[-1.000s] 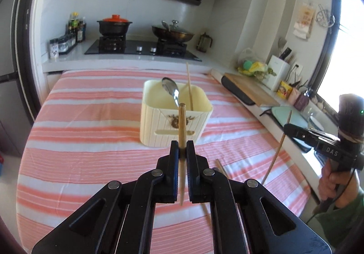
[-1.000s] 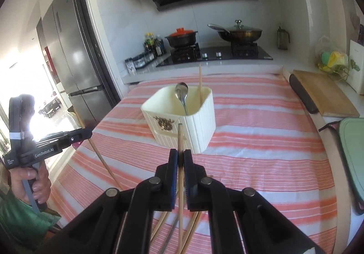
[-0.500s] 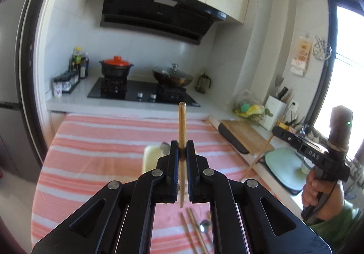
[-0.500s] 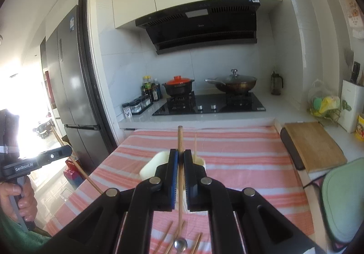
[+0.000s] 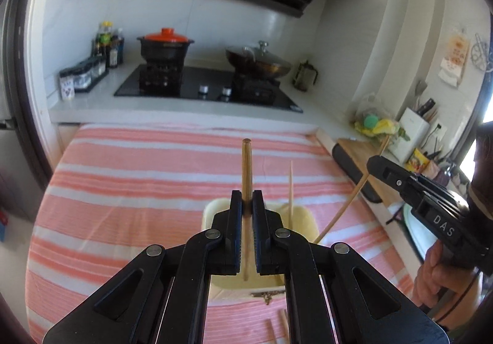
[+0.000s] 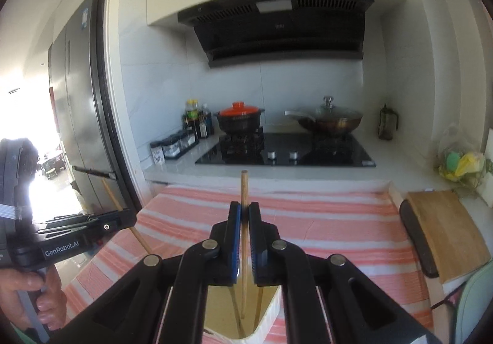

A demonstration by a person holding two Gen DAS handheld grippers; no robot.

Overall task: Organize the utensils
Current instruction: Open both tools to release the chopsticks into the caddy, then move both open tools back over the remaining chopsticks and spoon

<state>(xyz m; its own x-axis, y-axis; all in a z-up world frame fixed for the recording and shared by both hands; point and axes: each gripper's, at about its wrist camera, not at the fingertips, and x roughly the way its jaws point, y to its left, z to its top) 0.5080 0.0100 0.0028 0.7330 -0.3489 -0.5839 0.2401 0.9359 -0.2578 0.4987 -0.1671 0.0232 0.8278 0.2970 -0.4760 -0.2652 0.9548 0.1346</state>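
In the left wrist view my left gripper (image 5: 246, 199) is shut on a wooden chopstick (image 5: 246, 165) that stands upright, its lower end over the cream utensil holder (image 5: 305, 220). A thin chopstick (image 5: 290, 184) stands in the holder. From the right, my right gripper (image 5: 374, 165) holds its chopstick (image 5: 348, 205) slanting down to the holder's rim. In the right wrist view that right gripper (image 6: 244, 211) is shut on the chopstick (image 6: 243, 190), whose lower end hangs inside the holder (image 6: 274, 310). At the left is the left gripper (image 6: 128, 217).
The holder sits on a pink striped tablecloth (image 5: 138, 177). Loose chopsticks (image 5: 283, 325) lie on it near the front. Behind are a stove (image 5: 203, 88) with a red-lidded pot (image 5: 165, 45) and a pan (image 5: 258, 62). A cutting board (image 6: 443, 233) lies at the right, a fridge (image 6: 77, 128) at the left.
Both grippers moved forward with their chopsticks; the holder, earlier ahead on the cloth, now lies right under the jaws. The spoon in it is hidden.
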